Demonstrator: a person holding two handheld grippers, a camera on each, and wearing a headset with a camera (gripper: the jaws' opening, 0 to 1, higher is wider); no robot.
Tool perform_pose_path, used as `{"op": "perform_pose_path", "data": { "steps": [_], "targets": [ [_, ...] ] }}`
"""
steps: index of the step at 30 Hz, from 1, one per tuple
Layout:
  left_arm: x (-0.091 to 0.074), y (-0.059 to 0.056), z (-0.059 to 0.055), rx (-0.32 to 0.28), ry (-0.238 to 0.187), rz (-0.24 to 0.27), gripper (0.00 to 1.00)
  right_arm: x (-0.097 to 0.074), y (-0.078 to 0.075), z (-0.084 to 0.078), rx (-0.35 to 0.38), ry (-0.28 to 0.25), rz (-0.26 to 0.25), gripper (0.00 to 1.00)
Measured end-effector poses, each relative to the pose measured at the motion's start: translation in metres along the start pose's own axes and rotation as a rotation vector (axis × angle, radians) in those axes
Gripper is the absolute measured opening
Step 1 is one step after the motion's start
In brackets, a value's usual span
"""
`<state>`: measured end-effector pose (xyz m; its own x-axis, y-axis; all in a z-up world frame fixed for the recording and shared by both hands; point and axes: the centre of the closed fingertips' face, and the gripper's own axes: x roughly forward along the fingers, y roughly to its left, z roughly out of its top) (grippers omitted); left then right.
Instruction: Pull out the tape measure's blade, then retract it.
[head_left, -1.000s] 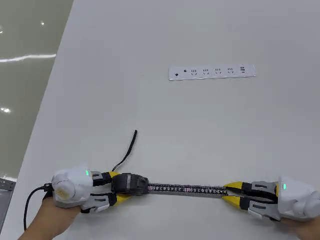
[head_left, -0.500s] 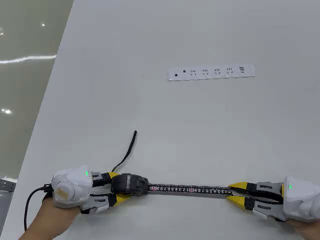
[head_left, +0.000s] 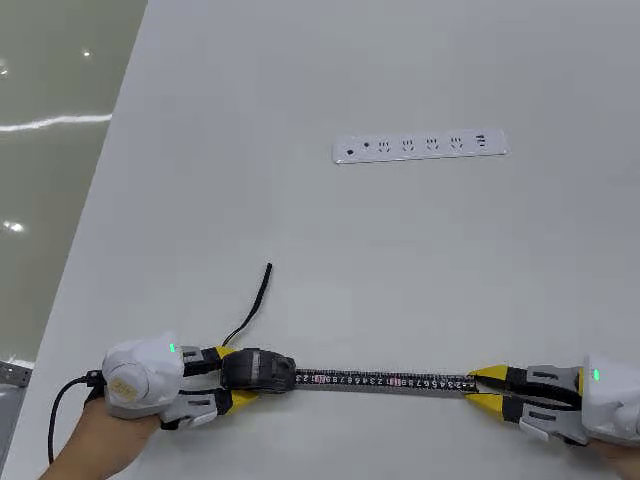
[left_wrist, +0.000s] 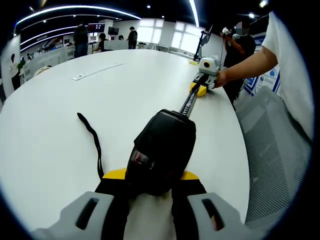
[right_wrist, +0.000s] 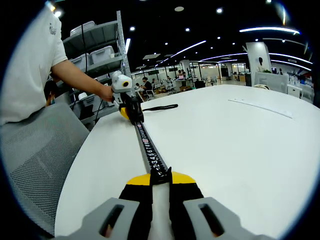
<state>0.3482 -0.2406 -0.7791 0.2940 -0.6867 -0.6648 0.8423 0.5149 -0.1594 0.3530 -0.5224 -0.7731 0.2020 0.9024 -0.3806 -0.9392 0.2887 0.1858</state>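
Nearest, along the front edge of the white table: left gripper clamped around the black tape measure, which rests on the tabletop; right gripper closed on the free end of the blade, well apart from the tape measure, with the blade stretched straight and low between the two. Judging by that, pull-out well along, retraction not yet begun. To do it well: hold the tape measure firm and flat, draw the blade end in line with its mouth, and avoid twisting or lifting, to prevent kinking or slipping from the jaws. For the return, feed the end back slowly under light tension rather than letting go, given the likely hard snap-back of a spring blade. Tape measure rounded, smooth, hard-looking plastic with a slight sheen; blade thin, narrow and dark, printed with fine numbers and red marks, probably springy metal. Jaw tips yellow over black, gripper bodies white. Just beyond the tape measure, a thin black strap lying loose and curved on the matte surface. Farther off, a long flat white power strip, well clear of the work.
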Motion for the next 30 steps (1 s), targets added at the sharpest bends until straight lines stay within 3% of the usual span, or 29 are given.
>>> {"op": "perform_pose_path", "data": {
  "steps": [16,30],
  "targets": [
    [-0.0001,-0.0005,0.0006,-0.006,-0.003,0.0,0.29,-0.0047,-0.0023,-0.0025,0.028,-0.015,-0.015,0.1],
    [0.0005,-0.0009,-0.0003,0.011,0.009,0.002,0.3,-0.0043,0.0,-0.0027,0.053,-0.013,0.009,0.12]
  ]
}}
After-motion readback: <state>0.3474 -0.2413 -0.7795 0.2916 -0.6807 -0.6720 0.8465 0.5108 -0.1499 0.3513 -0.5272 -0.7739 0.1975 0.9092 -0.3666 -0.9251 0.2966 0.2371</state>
